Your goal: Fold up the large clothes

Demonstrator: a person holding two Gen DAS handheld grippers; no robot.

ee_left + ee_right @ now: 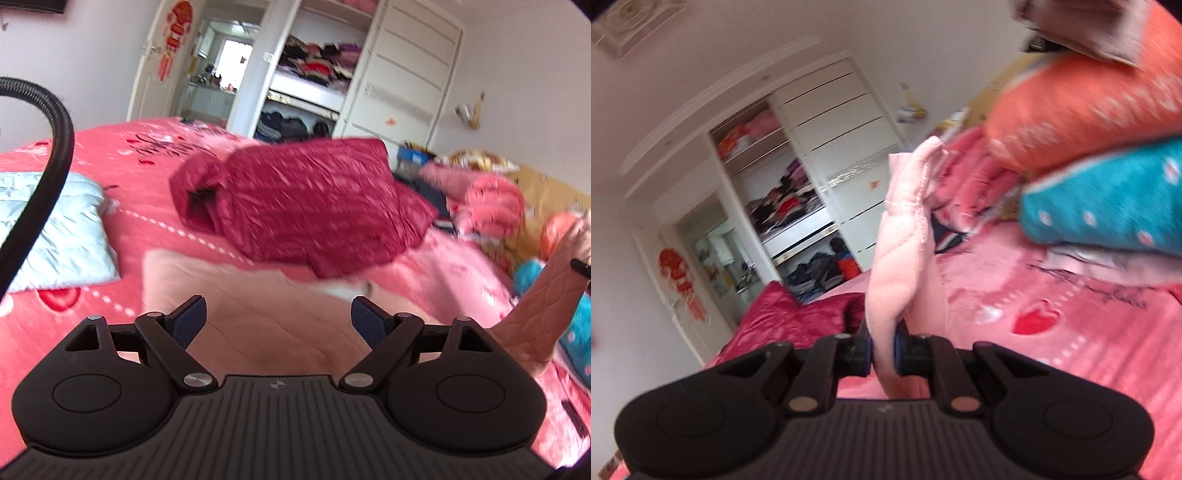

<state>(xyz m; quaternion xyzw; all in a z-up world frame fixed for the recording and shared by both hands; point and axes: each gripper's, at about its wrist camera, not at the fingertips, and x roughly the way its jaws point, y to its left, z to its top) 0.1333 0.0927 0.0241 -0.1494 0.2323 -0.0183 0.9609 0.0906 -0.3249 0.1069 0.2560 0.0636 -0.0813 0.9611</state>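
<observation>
Pink bedspread under red jacket; open wardrobe behind.

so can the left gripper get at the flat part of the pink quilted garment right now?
Probably yes. The left gripper is open, with the pink quilted garment spread directly beneath and ahead, nothing between. The right gripper pinches another part, lifted off to the side.

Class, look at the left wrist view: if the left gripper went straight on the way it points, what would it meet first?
Probably the pale pink garment spread on the bed just beyond the open left gripper; the folded dark red jacket lies further on. Blur makes depth uncertain.
</observation>
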